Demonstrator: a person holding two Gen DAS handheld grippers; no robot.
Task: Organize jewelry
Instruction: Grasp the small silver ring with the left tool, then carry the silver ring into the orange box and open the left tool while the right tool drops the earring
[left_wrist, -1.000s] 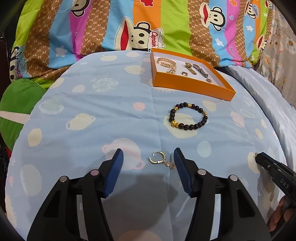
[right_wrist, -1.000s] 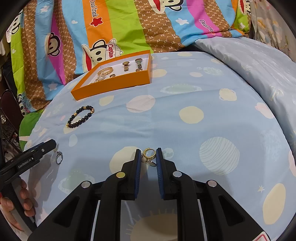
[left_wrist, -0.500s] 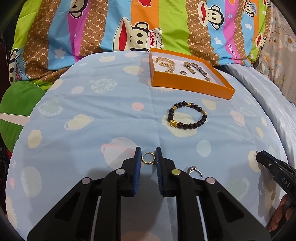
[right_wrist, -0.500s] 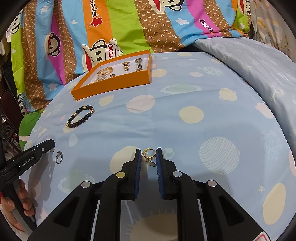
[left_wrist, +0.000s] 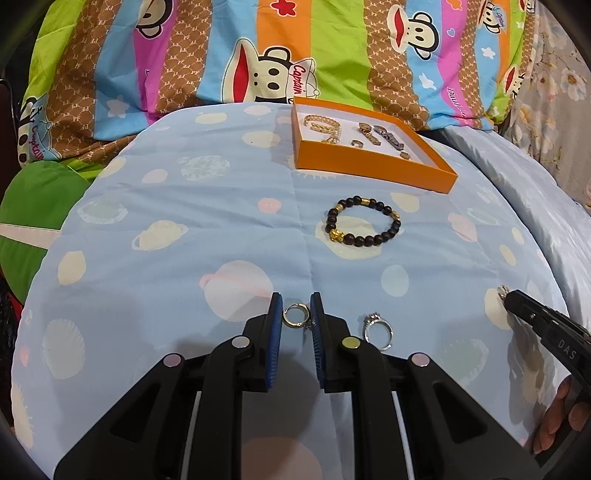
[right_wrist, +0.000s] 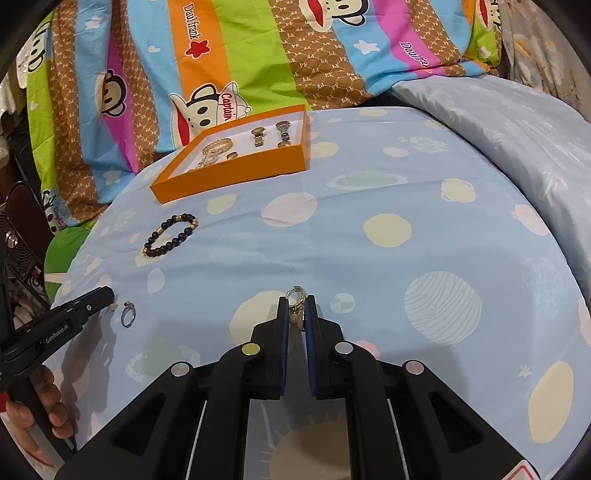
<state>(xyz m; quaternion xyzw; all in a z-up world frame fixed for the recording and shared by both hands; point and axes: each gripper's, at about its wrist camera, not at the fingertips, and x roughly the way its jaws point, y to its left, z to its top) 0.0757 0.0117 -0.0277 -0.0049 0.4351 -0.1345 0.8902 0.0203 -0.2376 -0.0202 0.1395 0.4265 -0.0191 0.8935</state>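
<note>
Since a second ago the left gripper (left_wrist: 296, 314) has gone from wide open to pinched on a gold hoop earring (left_wrist: 295, 316), its blue pads touching the hoop on both sides, and a silver ring (left_wrist: 377, 328) that its right finger had hidden now lies uncovered just beside that finger on the blue planet-print bedspread (left_wrist: 184, 266). In the same span the right gripper (right_wrist: 296, 308) has not shifted: it stays clamped on a second gold earring (right_wrist: 296, 297), whose hoop pokes out past the fingertips and whose small charm hangs between the pads. Both grippers sit near the front edge of the bedspread, left one toward the left side in the right wrist view, where its tip (right_wrist: 99, 295) shows next to the silver ring (right_wrist: 127, 314). Farther back, about midway up the bedspread, lies a dark beaded bracelet (left_wrist: 363, 226) with gold beads, well apart from both grippers. Beyond it, near the far edge, stands an orange tray (left_wrist: 369, 168) with a white floor, holding a gold chain and several smaller pieces. Behind the tray rises a striped cartoon-monkey blanket (left_wrist: 258, 55).
</note>
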